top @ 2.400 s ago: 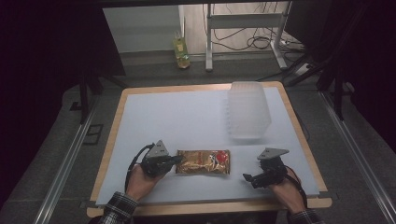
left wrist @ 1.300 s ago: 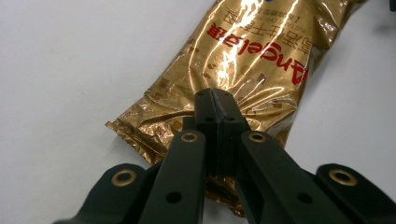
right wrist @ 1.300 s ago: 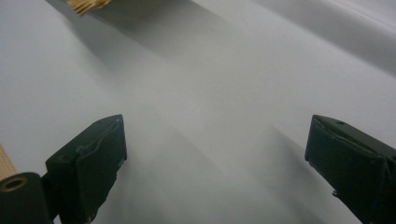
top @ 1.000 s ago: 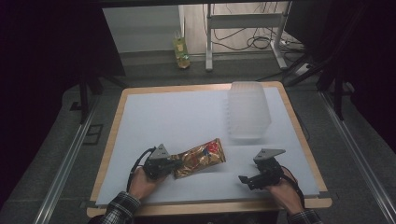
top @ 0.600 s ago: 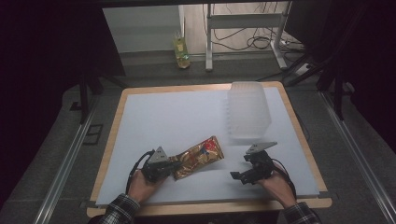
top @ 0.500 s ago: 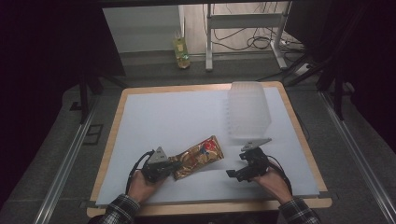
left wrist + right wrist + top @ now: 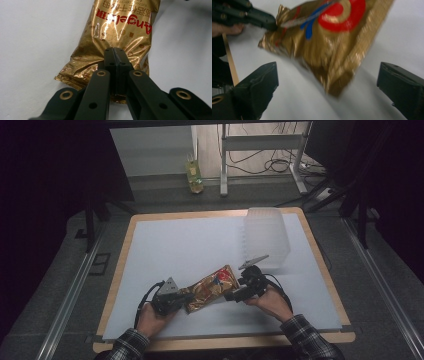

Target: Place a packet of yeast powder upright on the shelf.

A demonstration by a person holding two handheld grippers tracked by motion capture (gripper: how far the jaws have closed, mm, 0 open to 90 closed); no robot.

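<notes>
Now the left tongs [image 7: 115, 53] pinch the gold packet's [image 7: 211, 287] end; right tongs [image 7: 327, 82] gape wide beside it.

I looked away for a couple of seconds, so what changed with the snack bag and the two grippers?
The left gripper, shut on the gold snack bag, tilted the bag's far end up and away. The right gripper moved left toward that end, jaws open, not yet gripping. The clear plastic container stayed put.
</notes>
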